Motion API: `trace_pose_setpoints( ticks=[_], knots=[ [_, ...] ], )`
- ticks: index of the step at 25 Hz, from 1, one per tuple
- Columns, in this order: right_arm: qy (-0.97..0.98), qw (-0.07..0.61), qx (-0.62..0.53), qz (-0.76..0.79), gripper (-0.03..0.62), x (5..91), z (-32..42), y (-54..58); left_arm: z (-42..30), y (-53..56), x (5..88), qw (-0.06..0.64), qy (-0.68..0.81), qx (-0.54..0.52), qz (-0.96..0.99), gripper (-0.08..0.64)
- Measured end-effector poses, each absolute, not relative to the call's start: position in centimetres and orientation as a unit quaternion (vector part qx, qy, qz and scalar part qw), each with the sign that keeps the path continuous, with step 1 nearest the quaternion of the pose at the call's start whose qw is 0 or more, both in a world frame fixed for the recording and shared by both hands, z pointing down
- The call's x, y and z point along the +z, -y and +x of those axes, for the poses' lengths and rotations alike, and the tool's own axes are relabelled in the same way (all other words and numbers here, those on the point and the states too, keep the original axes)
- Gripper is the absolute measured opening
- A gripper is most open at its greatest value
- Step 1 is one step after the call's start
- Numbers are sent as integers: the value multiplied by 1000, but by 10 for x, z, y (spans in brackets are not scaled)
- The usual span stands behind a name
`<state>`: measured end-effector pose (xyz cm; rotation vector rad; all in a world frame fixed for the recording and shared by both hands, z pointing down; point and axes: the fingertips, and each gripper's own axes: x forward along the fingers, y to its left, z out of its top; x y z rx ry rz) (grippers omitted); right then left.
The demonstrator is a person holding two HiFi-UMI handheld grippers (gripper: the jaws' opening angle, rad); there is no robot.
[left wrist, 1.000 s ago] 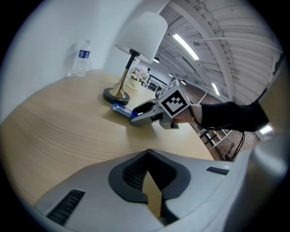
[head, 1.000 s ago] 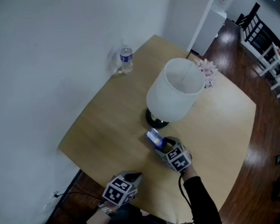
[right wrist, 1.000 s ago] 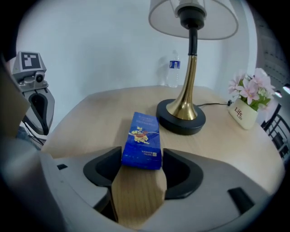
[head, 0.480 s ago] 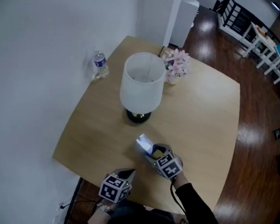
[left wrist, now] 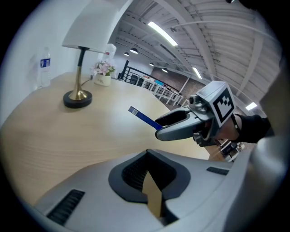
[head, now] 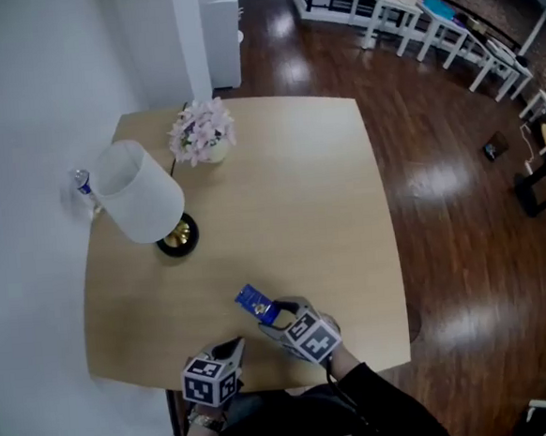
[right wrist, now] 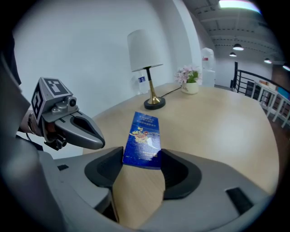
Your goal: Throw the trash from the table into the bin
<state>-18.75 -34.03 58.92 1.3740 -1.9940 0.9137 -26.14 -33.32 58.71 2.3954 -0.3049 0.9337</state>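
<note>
Pulled back from the lamp (head: 142, 202) since a second ago, our right gripper (head: 273, 314) has just been closing and now pinches the flat blue packet (head: 254, 301), glossy with a printed picture, above the tabletop's (head: 290, 192) 6 o'clock edge. At its 8 o'clock, our left gripper (head: 232, 348) is pressed together, empty.
</note>
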Motion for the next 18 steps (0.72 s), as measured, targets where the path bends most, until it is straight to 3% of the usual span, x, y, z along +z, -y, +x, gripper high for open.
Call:
trace_pose_setpoints(
  ticks=[18],
  knots=[
    [595, 152, 413, 673, 270, 582, -41, 112, -79, 164, 566, 160, -125, 394, 896, 0]
  ],
)
